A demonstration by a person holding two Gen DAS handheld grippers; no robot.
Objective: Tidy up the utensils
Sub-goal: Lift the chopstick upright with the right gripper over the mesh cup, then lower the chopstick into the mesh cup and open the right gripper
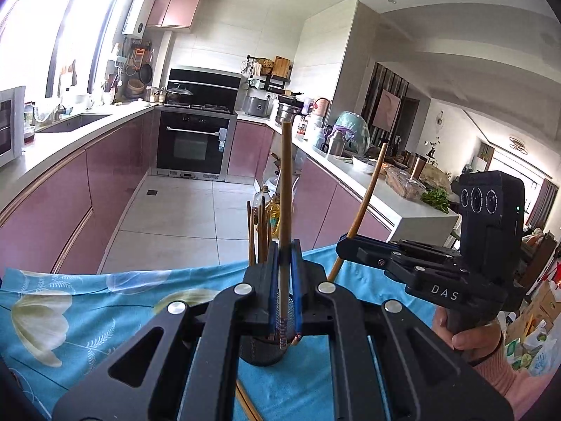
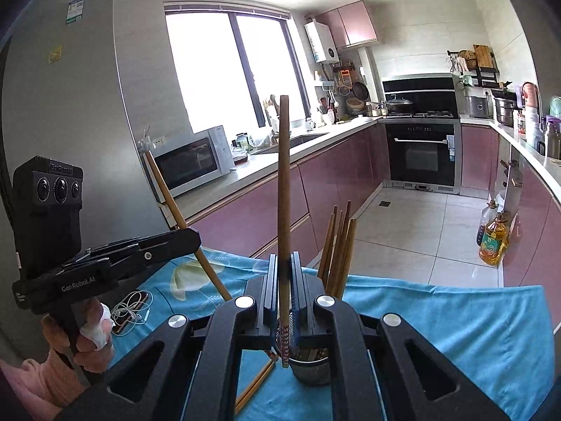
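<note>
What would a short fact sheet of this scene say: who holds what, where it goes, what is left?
Left gripper: shut on one upright chopstick
Right gripper: shut on its own chopstick
Holder: dark mesh cup on the blue floral cloth, several chopsticks already standing in it
Held sticks: patterned tips at the cup's rim
Left over: a loose pair lying on the cloth
Also nearby: phone with earphones

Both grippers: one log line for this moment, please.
left gripper: shut on chopstick | right gripper: shut on chopstick | holder: several chopsticks in
</note>
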